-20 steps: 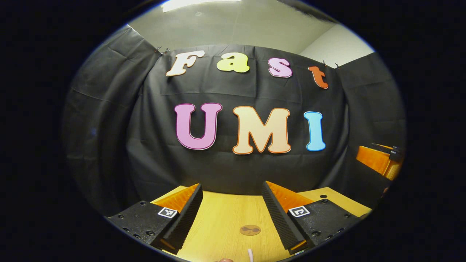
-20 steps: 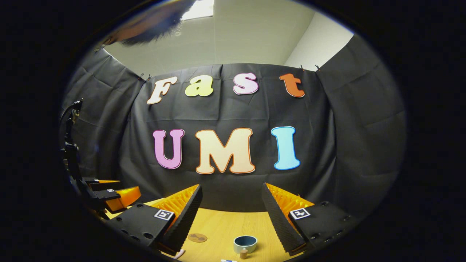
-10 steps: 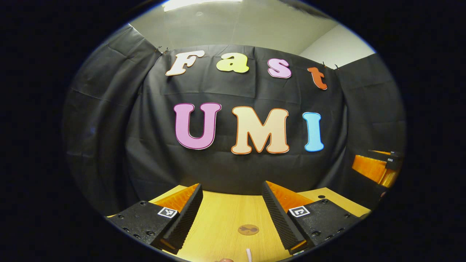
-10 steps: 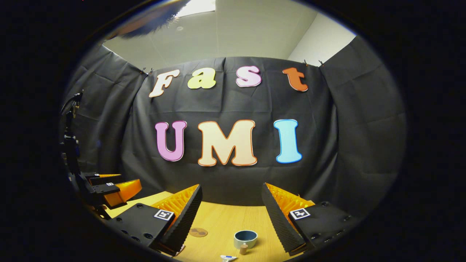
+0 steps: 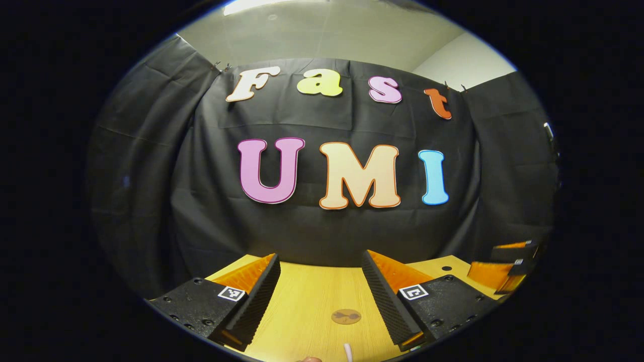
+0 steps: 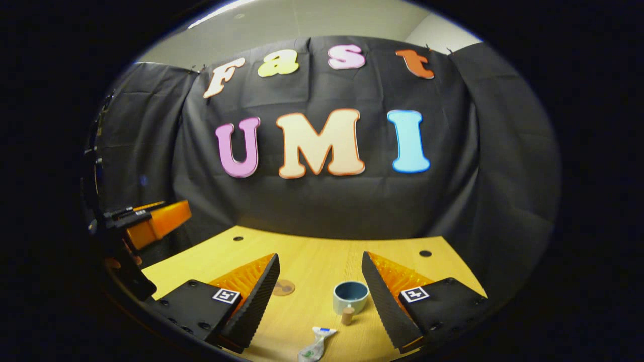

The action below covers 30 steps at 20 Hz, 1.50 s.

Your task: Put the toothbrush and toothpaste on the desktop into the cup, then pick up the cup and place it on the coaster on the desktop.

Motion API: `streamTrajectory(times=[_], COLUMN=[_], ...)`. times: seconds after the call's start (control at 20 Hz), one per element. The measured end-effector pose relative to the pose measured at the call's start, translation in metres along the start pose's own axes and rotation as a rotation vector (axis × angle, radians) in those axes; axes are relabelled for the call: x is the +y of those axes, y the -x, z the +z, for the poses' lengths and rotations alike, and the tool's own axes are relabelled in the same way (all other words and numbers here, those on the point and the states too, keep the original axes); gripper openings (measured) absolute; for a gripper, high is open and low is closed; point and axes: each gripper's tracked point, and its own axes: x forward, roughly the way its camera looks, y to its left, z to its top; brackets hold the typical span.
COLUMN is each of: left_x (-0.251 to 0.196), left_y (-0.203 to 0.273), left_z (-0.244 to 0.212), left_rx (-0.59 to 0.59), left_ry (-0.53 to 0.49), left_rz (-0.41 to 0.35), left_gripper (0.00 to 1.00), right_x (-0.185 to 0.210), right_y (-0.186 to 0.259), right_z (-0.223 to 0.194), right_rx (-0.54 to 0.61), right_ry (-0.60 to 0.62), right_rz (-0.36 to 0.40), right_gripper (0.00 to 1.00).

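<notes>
Fingers of left gripper (image 5: 319, 296) and right gripper (image 6: 319, 296) spread, empty, above tabletop (image 6: 312, 256); toothbrush (image 5: 347, 352) and toothpaste (image 6: 313, 347) cut off at view edge; cup (image 6: 350, 296) right of coaster (image 6: 284, 287), bare wood around.

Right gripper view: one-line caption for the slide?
Open right gripper above the desk, facing cup, coaster and toothpaste.

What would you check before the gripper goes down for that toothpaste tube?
1. Right gripper open: ok, jaws wide apart, nothing held.
2. Crumpled white toothpaste tube within sight on the light wooden desktop: ok, low between the fingers.
3. Blue-lined ceramic cup upright, mouth open: ok.
4. Round brown coaster bare: ok.
5. Toothbrush position: cannot tell, just a pale tip shows.
6. Left gripper open: ok.
</notes>
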Motion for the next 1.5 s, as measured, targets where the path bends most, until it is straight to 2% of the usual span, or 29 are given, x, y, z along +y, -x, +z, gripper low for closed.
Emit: streamTrajectory(times=[0.3,0.9,1.35,1.5], left_x=[0.008,0.03,0.036,0.036], left_y=[-0.008,-0.019,-0.022,-0.024], left_z=[-0.012,-0.043,-0.062,-0.068], left_rx=[0.033,0.111,0.16,0.176], left_ry=[0.01,0.01,0.004,0.01], left_rz=[0.002,0.037,0.042,0.04], left_gripper=[0.95,0.95,0.95,0.95], right_x=[0.0,-0.009,-0.009,-0.01], right_y=[-0.017,-0.033,-0.03,-0.029], right_z=[-0.095,-0.224,-0.268,-0.277], right_rx=[0.289,0.679,0.862,0.935], right_ry=[-0.023,0.019,0.033,0.009], right_rz=[0.007,-0.05,-0.064,-0.073], right_gripper=[0.99,0.96,0.97,0.87])
